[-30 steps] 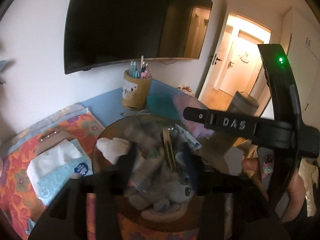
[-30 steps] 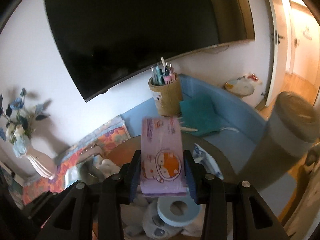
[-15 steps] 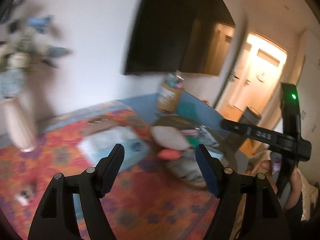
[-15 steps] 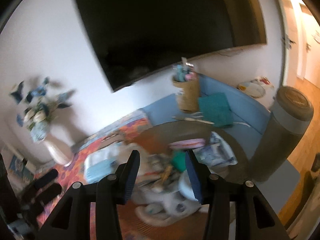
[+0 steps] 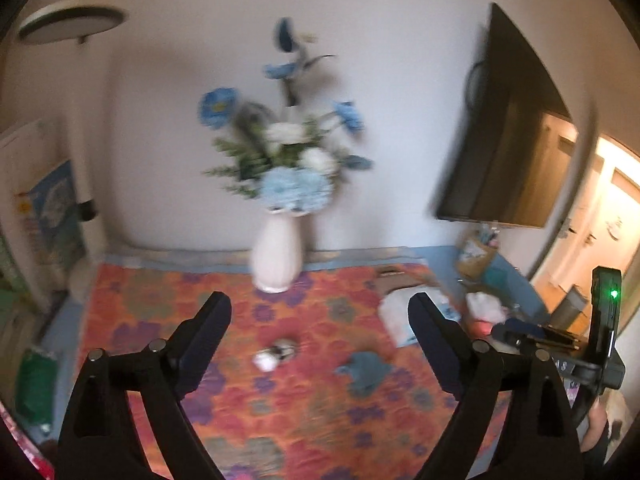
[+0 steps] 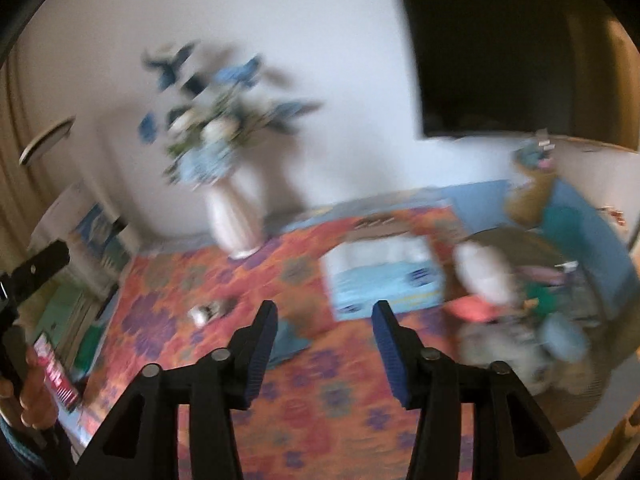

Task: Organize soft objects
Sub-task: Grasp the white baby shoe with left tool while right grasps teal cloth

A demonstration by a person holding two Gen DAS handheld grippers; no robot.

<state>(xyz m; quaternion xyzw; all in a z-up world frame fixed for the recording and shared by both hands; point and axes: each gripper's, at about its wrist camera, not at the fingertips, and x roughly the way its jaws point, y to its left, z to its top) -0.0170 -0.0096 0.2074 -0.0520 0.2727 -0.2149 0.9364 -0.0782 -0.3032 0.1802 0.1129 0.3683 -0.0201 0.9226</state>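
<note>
A crumpled teal cloth (image 5: 366, 372) lay flat on the floral mat, in front of the white vase (image 5: 276, 254). Left gripper (image 5: 320, 320) and right gripper (image 6: 325, 326) jaws were opening, empty.

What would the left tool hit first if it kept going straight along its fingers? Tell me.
Probably the floral cloth. The left tool is empty, its jaws opening, aimed at the small pale object lying there, with a teal cloth just right. Depth is unclear through blur.
</note>
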